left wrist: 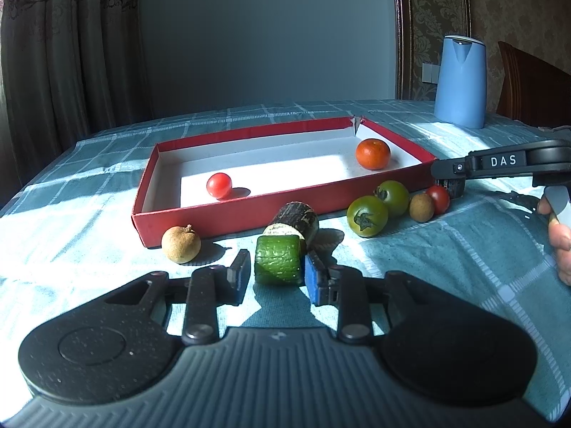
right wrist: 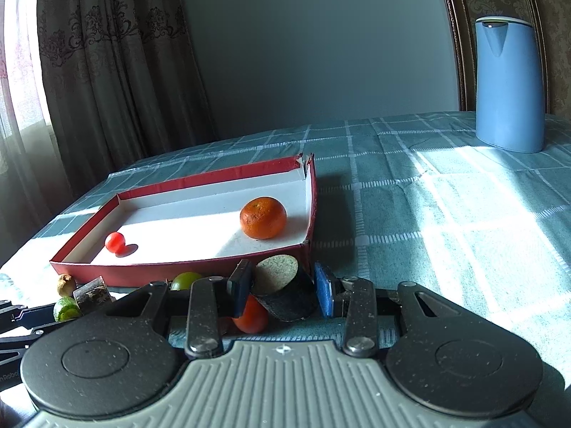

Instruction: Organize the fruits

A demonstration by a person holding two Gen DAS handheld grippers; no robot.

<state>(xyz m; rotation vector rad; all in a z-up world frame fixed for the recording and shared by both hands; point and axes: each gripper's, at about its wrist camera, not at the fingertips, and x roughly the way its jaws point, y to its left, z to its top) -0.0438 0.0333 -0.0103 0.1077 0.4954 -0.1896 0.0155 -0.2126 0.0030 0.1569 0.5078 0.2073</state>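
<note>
A red tray (left wrist: pixel 228 214) with a white floor holds a cherry tomato (left wrist: pixel 219 185) and a mandarin (left wrist: pixel 373 153). My left gripper (left wrist: pixel 276 271) is open around a green cucumber piece (left wrist: pixel 278 258) on the cloth, fingers on both sides. A dark cut piece (left wrist: pixel 296 221) lies behind it. My right gripper (right wrist: pixel 282 287) is open around another dark cut piece (right wrist: pixel 285 292), with a red tomato (right wrist: pixel 251 315) under its left finger. In the left wrist view the right gripper (left wrist: pixel 449 182) sits by the tray's right corner.
A brown longan (left wrist: pixel 181 244) lies left of the cucumber. Two green tomatoes (left wrist: pixel 367 215) (left wrist: pixel 392 198), a small brown fruit (left wrist: pixel 421 207) and a red tomato (left wrist: pixel 439 199) cluster at the right. A blue kettle (left wrist: pixel 461 82) stands at the back right. The cloth is checked teal.
</note>
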